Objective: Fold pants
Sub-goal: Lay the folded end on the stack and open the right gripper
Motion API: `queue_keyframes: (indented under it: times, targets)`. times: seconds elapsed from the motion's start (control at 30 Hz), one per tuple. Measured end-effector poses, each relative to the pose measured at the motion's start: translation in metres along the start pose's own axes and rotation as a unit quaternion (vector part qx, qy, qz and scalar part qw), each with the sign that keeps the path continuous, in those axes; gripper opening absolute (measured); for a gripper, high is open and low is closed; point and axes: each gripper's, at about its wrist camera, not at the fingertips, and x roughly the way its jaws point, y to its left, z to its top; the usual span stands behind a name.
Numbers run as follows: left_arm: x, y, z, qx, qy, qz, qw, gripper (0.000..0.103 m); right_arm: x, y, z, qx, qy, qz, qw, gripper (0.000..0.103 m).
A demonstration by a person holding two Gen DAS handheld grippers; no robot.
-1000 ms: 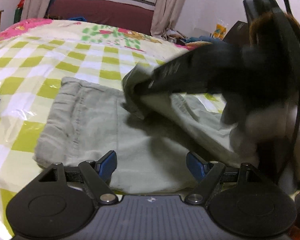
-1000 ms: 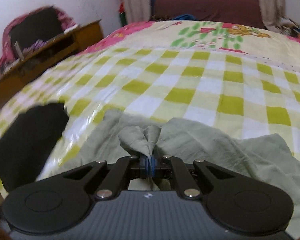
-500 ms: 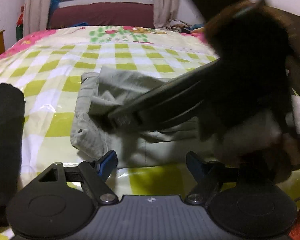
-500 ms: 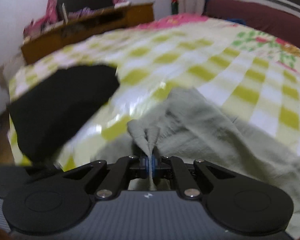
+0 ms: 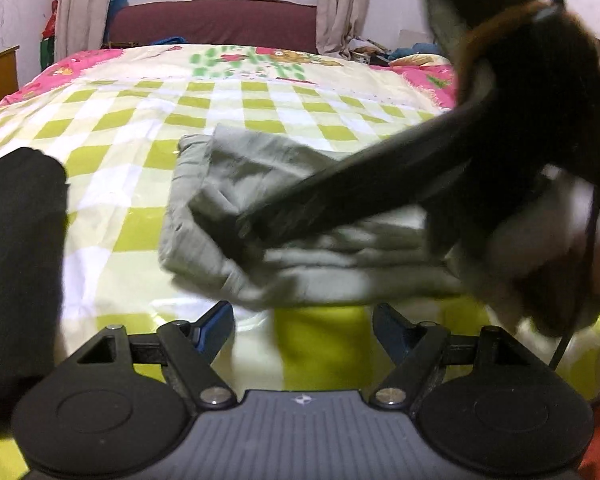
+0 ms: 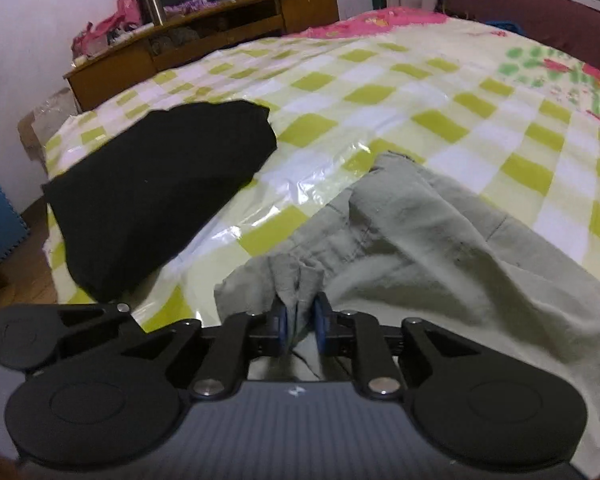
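- Left wrist view, far left of the frame: a black folded garment lies on the checked bedspread, filling the left edge.
- Bottom centre of that view: the left gripper hangs with its blue-tipped fingers spread wide and nothing between them, just short of the near edge of the cloth.
- Centre: the grey-green pants lie in a folded stack on the bedspread, several layers showing along the near side.
- Right of that view: the right gripper, blurred, reaches in from the upper right with its tip on the top layer of the pants.
- Right wrist view, left half: the black folded garment lies apart from the pants, with a wooden shelf along the wall at upper left.
- Bottom centre to right of that view: the right gripper is opening; a bunched pinch of the pants stands between its blue pads, the right pad clear of the cloth.
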Motion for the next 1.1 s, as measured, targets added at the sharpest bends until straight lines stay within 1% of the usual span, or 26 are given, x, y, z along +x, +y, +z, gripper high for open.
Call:
queue_keyframes:
  times: [0.07, 0.13, 0.2, 0.23, 0.3, 0.33, 0.4, 0.43, 0.5, 0.53, 0.6, 0.63, 0.7, 0.77, 0.8, 0.83, 0.87, 0.93, 1.0, 1.07, 1.1]
  targets:
    - [-0.008, 0.002, 0.000, -0.004, -0.002, 0.002, 1.0000, 0.090, -0.021, -0.007, 0.005, 0.017, -0.024, 0.021, 0.999, 0.037]
    - [-0.019, 0.003, 0.004, 0.001, -0.021, 0.007, 0.9997, 0.090, -0.045, -0.017, 0.011, 0.025, -0.053, 0.019, 0.998, 0.042]
    - [-0.028, 0.006, 0.013, 0.003, -0.049, 0.011, 0.9987, 0.090, -0.064, -0.032, 0.015, 0.034, -0.075, -0.002, 0.997, 0.044]
    - [-0.031, 0.006, 0.019, 0.002, -0.066, 0.010, 0.9978, 0.091, -0.069, -0.039, 0.017, 0.037, -0.077, -0.019, 0.996, 0.045]
    - [-0.029, 0.009, 0.031, 0.002, -0.099, 0.010, 0.9950, 0.094, -0.071, -0.061, 0.020, 0.039, -0.067, -0.084, 0.993, 0.046]
    - [-0.023, 0.010, 0.037, 0.002, -0.110, 0.016, 0.9938, 0.095, -0.068, -0.071, 0.021, 0.038, -0.056, -0.116, 0.991, 0.046]
    - [-0.007, 0.013, 0.048, -0.001, -0.122, 0.023, 0.9922, 0.095, -0.059, -0.086, 0.018, 0.032, -0.034, -0.163, 0.986, 0.045]
    - [0.003, 0.013, 0.052, -0.001, -0.123, 0.025, 0.9920, 0.095, -0.055, -0.092, 0.014, 0.024, -0.024, -0.180, 0.983, 0.046]
    - [0.022, 0.010, 0.054, 0.011, -0.112, 0.035, 0.9930, 0.095, -0.043, -0.098, 0.006, 0.002, 0.004, -0.192, 0.981, 0.045]
    - [0.033, 0.010, 0.052, 0.014, -0.095, 0.045, 0.9944, 0.095, -0.035, -0.100, 0.003, -0.011, 0.017, -0.201, 0.979, 0.045]
    - [0.057, 0.008, 0.040, 0.021, -0.040, 0.069, 0.9966, 0.094, -0.019, -0.107, -0.005, -0.036, 0.045, -0.226, 0.973, 0.045]
    - [0.059, 0.005, 0.032, 0.037, -0.032, 0.084, 0.9953, 0.094, -0.014, -0.113, -0.009, -0.042, 0.051, -0.238, 0.969, 0.044]
    - [0.054, -0.005, 0.019, 0.078, -0.037, 0.103, 0.9909, 0.094, -0.012, -0.126, -0.012, -0.034, 0.040, -0.252, 0.966, 0.046]
    - [0.047, -0.012, 0.014, 0.092, -0.034, 0.109, 0.9892, 0.094, -0.012, -0.140, -0.007, -0.011, 0.035, -0.273, 0.961, 0.048]
    - [0.045, -0.013, 0.013, 0.093, -0.035, 0.110, 0.9889, 0.094, -0.017, -0.141, -0.002, 0.003, 0.031, -0.275, 0.961, 0.048]
    - [0.042, -0.012, 0.013, 0.091, -0.037, 0.111, 0.9890, 0.094, -0.025, -0.140, 0.001, 0.013, 0.016, -0.258, 0.966, 0.048]
    - [0.040, -0.012, 0.015, 0.086, -0.039, 0.109, 0.9895, 0.094, -0.035, -0.134, 0.005, 0.013, -0.005, -0.225, 0.974, 0.047]
    - [0.037, -0.010, 0.017, 0.076, -0.039, 0.104, 0.9909, 0.094, -0.046, -0.119, 0.012, -0.004, -0.028, -0.156, 0.987, 0.046]
    - [0.038, -0.009, 0.022, 0.071, -0.040, 0.104, 0.9912, 0.094, -0.042, -0.106, 0.020, -0.017, -0.023, -0.090, 0.996, 0.047]
    - [0.036, -0.010, 0.022, 0.068, -0.042, 0.105, 0.9912, 0.094, -0.028, -0.097, 0.028, -0.027, -0.012, -0.049, 0.998, 0.047]
    - [0.036, -0.011, 0.021, 0.068, -0.043, 0.106, 0.9911, 0.094, -0.018, -0.092, 0.033, -0.034, -0.005, -0.040, 0.999, 0.047]
